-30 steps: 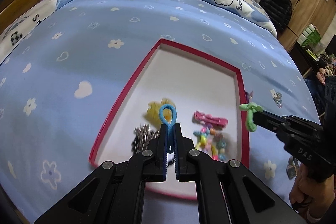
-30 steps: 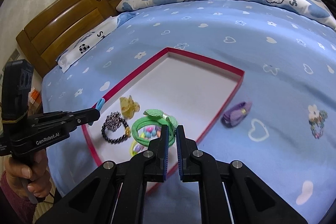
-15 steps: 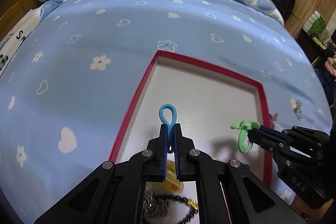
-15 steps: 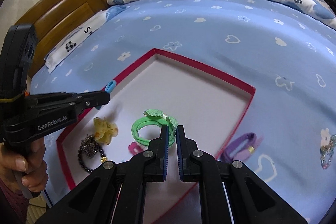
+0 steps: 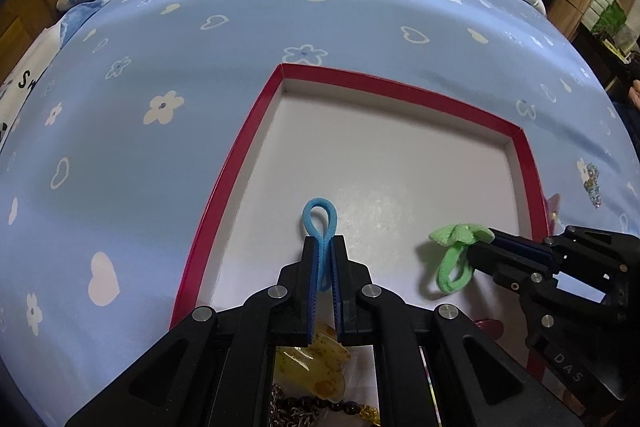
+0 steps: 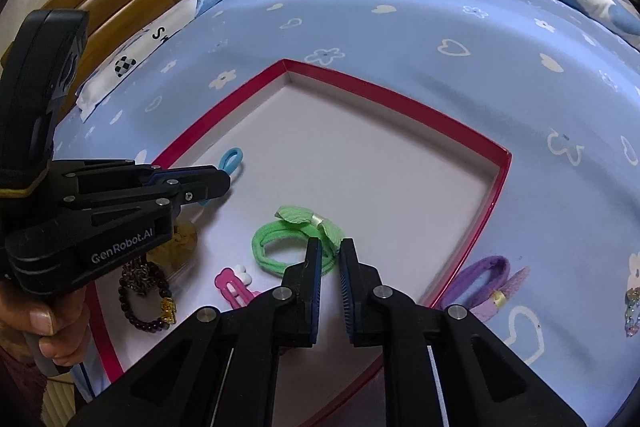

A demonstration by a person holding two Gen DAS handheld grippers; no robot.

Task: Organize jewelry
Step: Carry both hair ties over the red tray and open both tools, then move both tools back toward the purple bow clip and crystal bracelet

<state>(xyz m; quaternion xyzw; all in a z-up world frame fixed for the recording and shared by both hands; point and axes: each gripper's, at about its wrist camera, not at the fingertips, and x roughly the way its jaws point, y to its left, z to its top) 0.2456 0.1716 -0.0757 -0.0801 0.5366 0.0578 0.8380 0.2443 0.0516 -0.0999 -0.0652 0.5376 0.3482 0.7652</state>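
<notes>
Blue hair tie: I have the blue hair tie [image 5: 319, 227] pinched upright in my left hand-held gripper [image 5: 323, 247], its loop poking out past the tips, over the near-left part of the tray floor.
Green hair tie: the green hair tie [image 6: 294, 243] with its bow sits at my right hand-held gripper [image 6: 329, 247]; its jaws have just been opening, and the band's near edge lies between the parted pads, which I judge no longer squeeze it.
Tray: the red-rimmed tray [image 6: 400, 99] lies on the bed [image 6: 400, 27]; its far half is bare.
Key relation: each band's long axis runs forward along its own gripper's fingers; the green one lies to the right of the blue, apart from it.
Next move, my guess: both ties go down onto the tray floor, the green first.
Already in: a pink clip [image 6: 232, 285], a dark bead bracelet [image 6: 148, 301] and a yellow piece [image 6: 186, 237] crowd the near end.
Outside: a purple hair tie [image 6: 484, 281] lies just beside the right rim on the bed.
</notes>
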